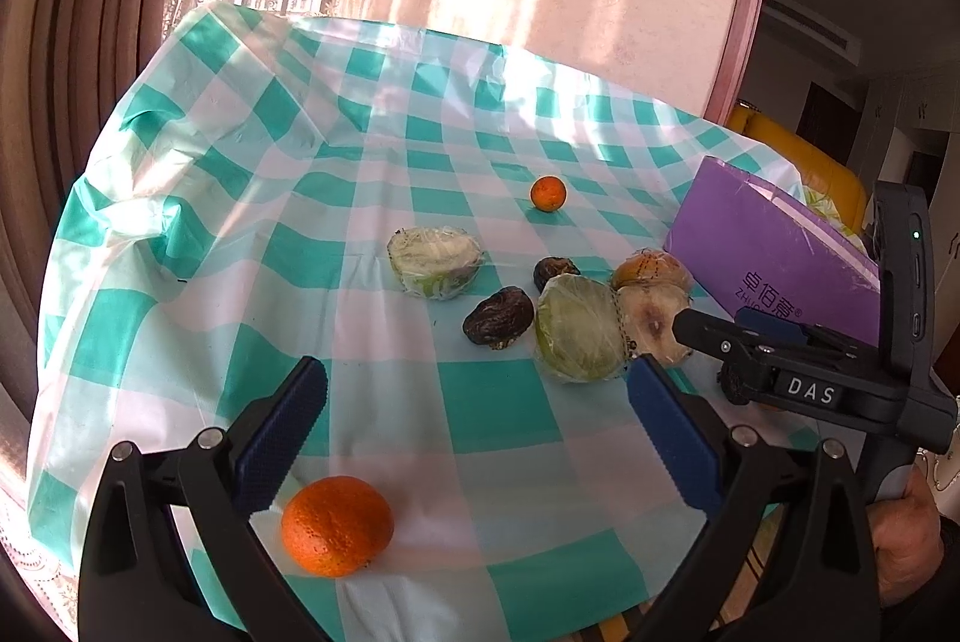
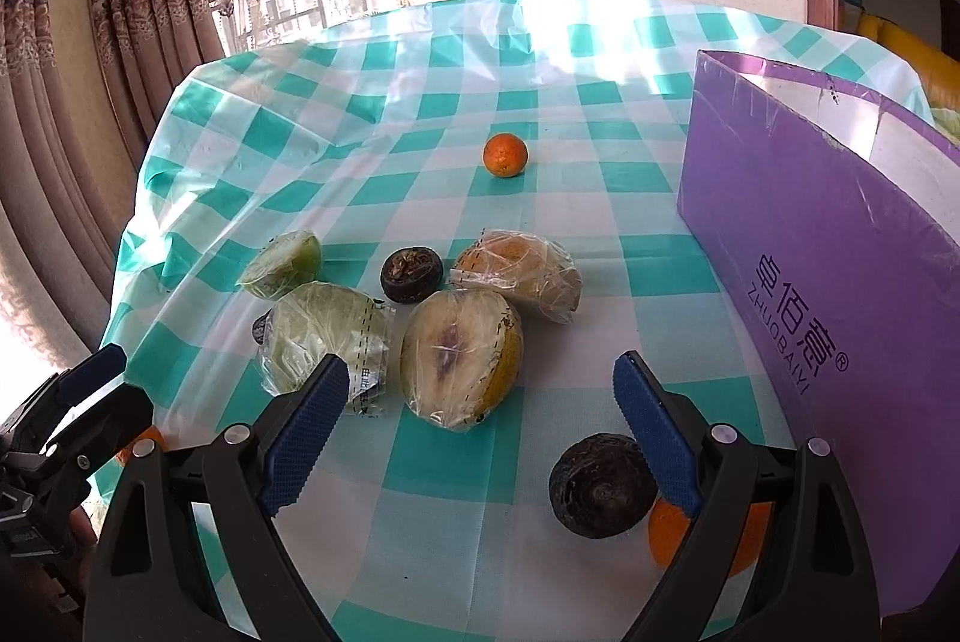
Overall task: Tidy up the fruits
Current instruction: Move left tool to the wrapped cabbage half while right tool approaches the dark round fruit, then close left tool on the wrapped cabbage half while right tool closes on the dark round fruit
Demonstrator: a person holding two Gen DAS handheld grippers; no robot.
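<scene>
Fruits lie on a teal checked tablecloth (image 1: 492, 414). My left gripper (image 1: 474, 438) is open and empty; an orange (image 1: 337, 525) sits by its left finger. Ahead lie wrapped cut fruits (image 1: 435, 261) (image 1: 579, 329), dark wrinkled fruits (image 1: 498, 316) and a far small orange (image 1: 548, 193). My right gripper (image 2: 480, 432) is open and empty, seen also in the left wrist view (image 1: 738, 336). A wrapped cut fruit (image 2: 459, 357) lies just ahead of it, a dark round fruit (image 2: 602, 486) and an orange (image 2: 666, 531) by its right finger.
A purple box (image 2: 840, 246) stands at the table's right side, also in the left wrist view (image 1: 774, 252). Curtains and a window are behind the table. A yellow seat (image 1: 798, 156) is beyond the right edge.
</scene>
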